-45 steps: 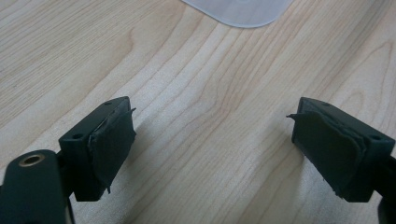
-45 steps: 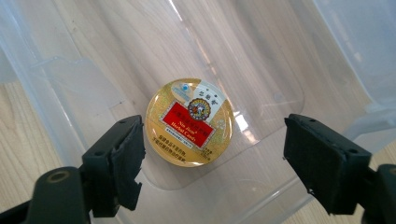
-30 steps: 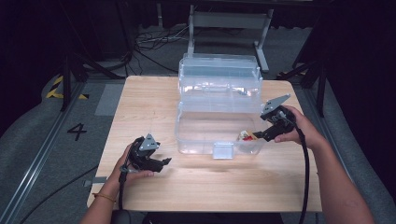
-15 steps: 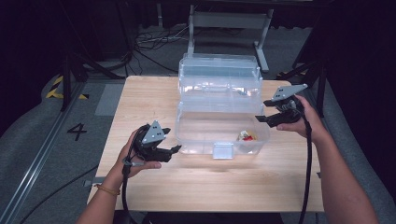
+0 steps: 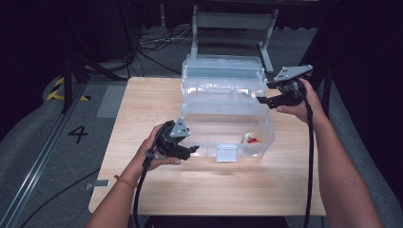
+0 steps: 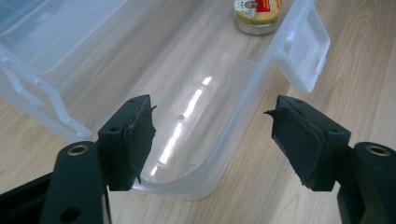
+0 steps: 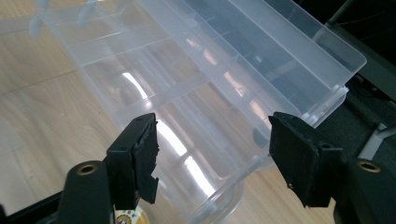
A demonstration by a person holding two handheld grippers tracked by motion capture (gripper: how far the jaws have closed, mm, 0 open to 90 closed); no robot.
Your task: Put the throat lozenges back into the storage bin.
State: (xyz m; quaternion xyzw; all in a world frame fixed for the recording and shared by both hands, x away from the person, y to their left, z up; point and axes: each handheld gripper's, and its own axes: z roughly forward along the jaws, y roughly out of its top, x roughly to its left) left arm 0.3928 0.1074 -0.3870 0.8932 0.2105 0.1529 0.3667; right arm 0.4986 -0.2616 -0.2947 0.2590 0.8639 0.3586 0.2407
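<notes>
Jaws of both grippers stand apart, empty — left gripper (image 5: pixel 190 151) at the clear box's (image 5: pixel 223 123) near-left corner, right gripper (image 5: pixel 264 100) by the raised lid (image 5: pixel 222 76). Closing well likely means steadying the base, lowering evenly; small jar (image 5: pixel 251 138) sits inside.

A clear plastic box (image 5: pixel 223 124), lid open, holds a small jar (image 5: pixel 251 138).

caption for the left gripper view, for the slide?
Open left tool poised at the clear bin's corner; small jar inside.
</notes>
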